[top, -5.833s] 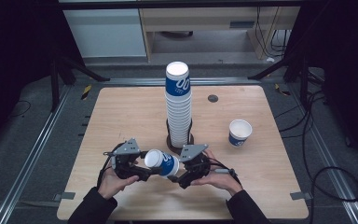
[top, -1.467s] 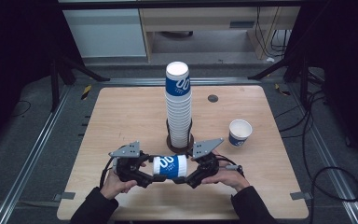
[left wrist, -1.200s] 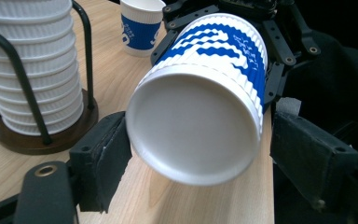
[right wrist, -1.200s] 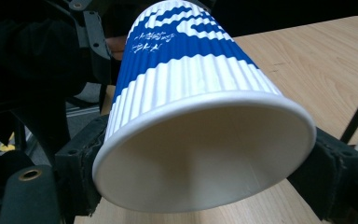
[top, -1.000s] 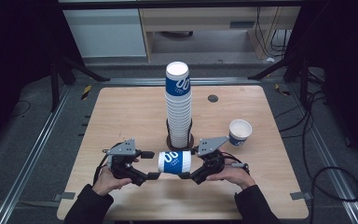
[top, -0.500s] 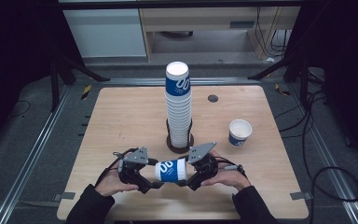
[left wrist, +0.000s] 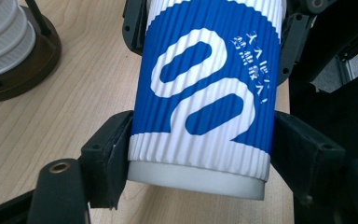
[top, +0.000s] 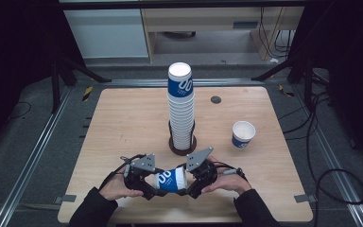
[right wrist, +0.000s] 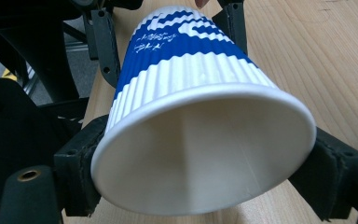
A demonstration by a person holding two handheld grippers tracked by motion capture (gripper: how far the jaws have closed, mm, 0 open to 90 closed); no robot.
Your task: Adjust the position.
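Observation:
A blue-and-white ribbed paper cup (top: 170,180) lies on its side just above the table near the front edge, held from both ends. My left gripper (top: 154,183) is shut on its base end; in the left gripper view the pads (left wrist: 114,154) press the cup (left wrist: 205,93) from both sides. My right gripper (top: 187,181) grips the mouth end. In the right gripper view the open mouth of the cup (right wrist: 205,154) faces the camera and the pads (right wrist: 81,163) touch the rim. Its jaws have just been opening a little with the cup between them.
A tall stack of the same cups (top: 180,109) stands in a dark round holder (top: 182,146) mid-table, just beyond the grippers. One upright cup (top: 243,134) stands at the right. A small dark disc (top: 215,99) lies at the back. The table's front edge is close.
Both grippers and the cup between them have shifted toward the front edge and slightly down. The cup has stayed level between them.

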